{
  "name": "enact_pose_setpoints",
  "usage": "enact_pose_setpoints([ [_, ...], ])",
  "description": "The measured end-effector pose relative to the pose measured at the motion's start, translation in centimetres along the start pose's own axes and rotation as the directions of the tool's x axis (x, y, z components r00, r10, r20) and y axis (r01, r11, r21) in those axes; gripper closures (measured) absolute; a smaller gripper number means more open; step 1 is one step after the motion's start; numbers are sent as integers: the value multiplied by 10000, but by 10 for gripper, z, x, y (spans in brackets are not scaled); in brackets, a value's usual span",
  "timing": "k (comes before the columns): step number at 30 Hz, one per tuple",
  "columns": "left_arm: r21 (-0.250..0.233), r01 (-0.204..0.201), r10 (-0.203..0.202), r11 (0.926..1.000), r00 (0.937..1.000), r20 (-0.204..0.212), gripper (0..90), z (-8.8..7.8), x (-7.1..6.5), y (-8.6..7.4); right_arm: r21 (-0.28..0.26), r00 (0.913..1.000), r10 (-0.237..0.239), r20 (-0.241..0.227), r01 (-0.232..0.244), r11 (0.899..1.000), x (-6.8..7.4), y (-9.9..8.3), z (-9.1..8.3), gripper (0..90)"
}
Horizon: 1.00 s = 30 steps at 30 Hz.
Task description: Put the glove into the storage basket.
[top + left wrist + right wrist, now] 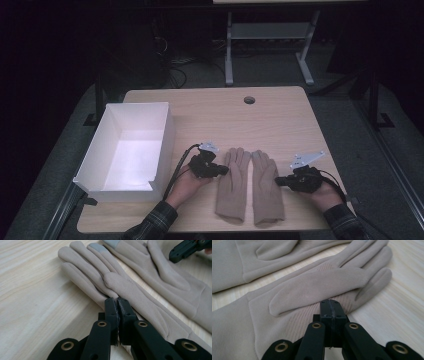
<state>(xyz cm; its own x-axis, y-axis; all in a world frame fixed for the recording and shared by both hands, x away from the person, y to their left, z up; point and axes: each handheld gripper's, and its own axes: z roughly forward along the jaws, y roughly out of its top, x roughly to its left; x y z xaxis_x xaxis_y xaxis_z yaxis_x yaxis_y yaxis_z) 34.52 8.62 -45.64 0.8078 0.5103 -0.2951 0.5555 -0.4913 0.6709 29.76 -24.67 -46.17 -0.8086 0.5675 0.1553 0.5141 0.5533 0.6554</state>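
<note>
High view, gloves: two tan gloves lie flat side by side, fingers pointing away from the person; left glove (pixel 233 182) just inward of the left gripper (pixel 222 170), right glove (pixel 265 186) just inward of the right gripper (pixel 279 181).
High view, grippers: each hand comes in from the outer edge of its own glove, tips aimed inward, probably so each can take its glove from the free side.
High view, box: a white box (pixel 165 145) with an open top stands on the table (pixel 280 115), outward of the left gripper, a likely place for the gloves to go.
Left gripper view, jaws: clenched together, nothing seen between them; the tips sit at the glove's near edge, and I cannot tell if they touch it.
Left gripper view, beyond the tips: the left glove (pixel 100 272) stretches ahead, the right glove (pixel 175 282) past it, the other gripper at the far corner.
Right gripper view, jaws: pressed tight, empty.
Right gripper view, glove: the right glove (pixel 317 287) lies directly ahead of the tips, thumb folded across the palm; the left glove (pixel 262 255) lies beyond.
</note>
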Motion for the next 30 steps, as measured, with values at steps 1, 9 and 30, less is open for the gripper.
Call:
enact_pose_setpoints([
  [1,-6,-3,3,10000,10000,12,871,0,0,0,-27,10000,-83,-41,83,10000,1,1,1,899],
  [9,-473,301,-304,9984,9995,-61,871,-8,8,5,20,9986,-420,-328,421,9991,10,12,13,899],
  [30,-1179,788,-671,9899,9927,999,871,-20,2,22,74,9949,-856,-533,861,9963,19,44,43,899],
])
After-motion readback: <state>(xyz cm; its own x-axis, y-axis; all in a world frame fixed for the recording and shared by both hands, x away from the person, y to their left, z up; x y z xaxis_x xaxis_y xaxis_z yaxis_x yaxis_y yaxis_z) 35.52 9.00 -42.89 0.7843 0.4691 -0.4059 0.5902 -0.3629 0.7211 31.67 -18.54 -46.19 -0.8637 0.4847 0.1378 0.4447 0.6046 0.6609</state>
